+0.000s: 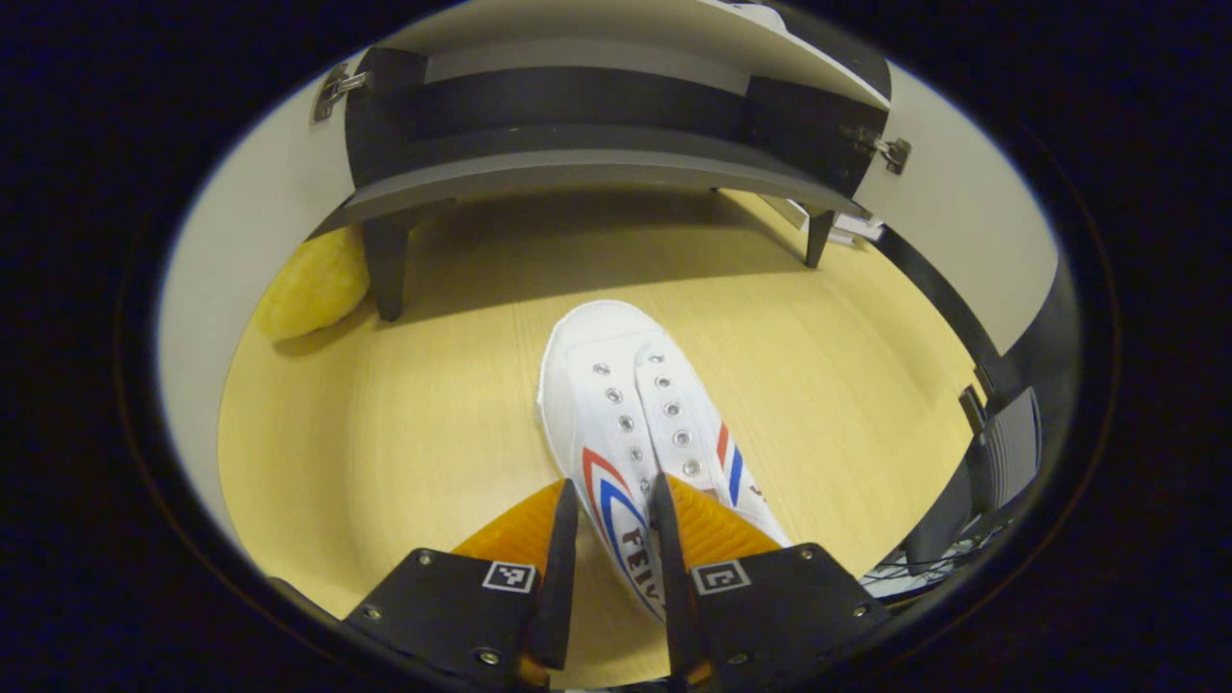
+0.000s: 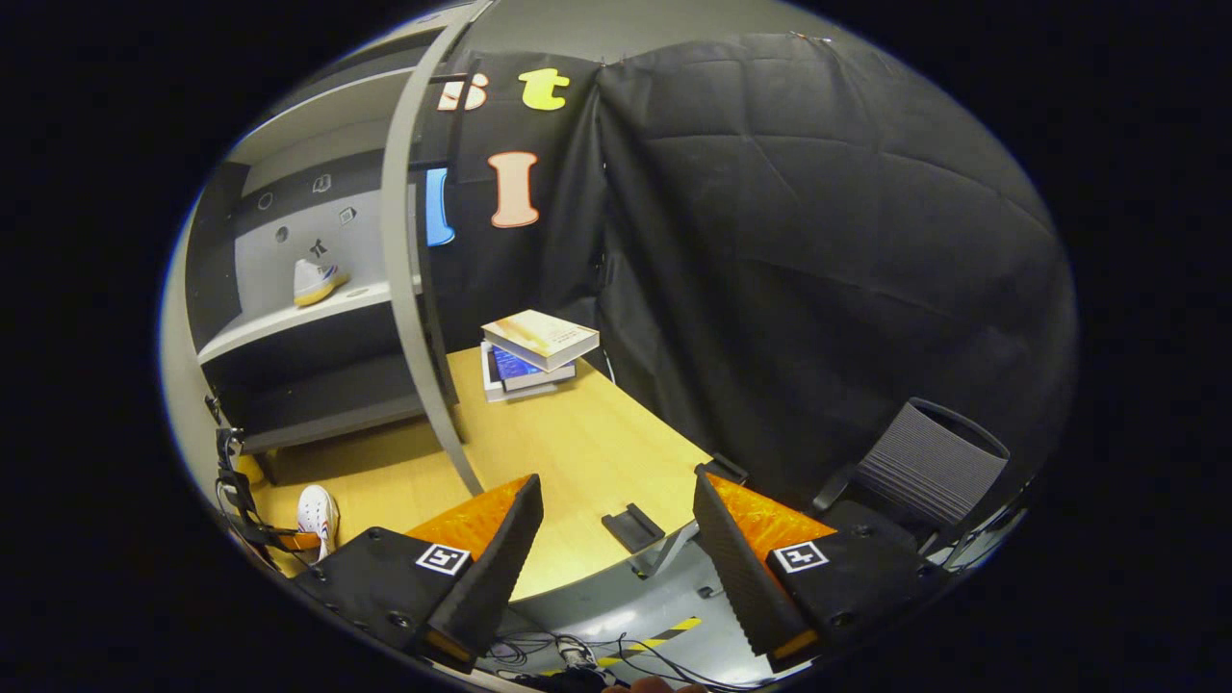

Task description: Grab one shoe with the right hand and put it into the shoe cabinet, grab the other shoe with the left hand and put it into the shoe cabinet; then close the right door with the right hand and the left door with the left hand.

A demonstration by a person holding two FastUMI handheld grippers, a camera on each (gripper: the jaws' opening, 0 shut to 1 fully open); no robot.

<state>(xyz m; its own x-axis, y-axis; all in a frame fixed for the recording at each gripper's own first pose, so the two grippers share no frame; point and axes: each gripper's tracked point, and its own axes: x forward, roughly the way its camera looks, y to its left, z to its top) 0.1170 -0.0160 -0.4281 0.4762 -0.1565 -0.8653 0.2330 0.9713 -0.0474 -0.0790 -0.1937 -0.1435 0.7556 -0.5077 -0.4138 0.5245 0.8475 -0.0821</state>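
Observation:
A white shoe (image 1: 630, 423) with red and blue stripes lies on the wooden table (image 1: 404, 423), toe toward the open shoe cabinet (image 1: 577, 173). My left gripper (image 1: 613, 539) is closed on the shoe's side wall near the heel, with both fingers pressing on it. In the right gripper view the same shoe (image 2: 318, 512) shows at the lower left below the cabinet (image 2: 318, 385). A second white shoe (image 2: 314, 279) stands on the cabinet's upper shelf. My right gripper (image 2: 616, 544) hangs open over the table's near edge, with nothing between its fingers.
Both cabinet doors stand open: the left door (image 1: 260, 192) and the right door (image 1: 962, 221), whose edge (image 2: 409, 289) curves past the right gripper. A yellow lump (image 1: 313, 284) lies by a cabinet leg. Stacked books (image 2: 537, 351) sit at the table's back; a chair (image 2: 924, 472) stands beside it.

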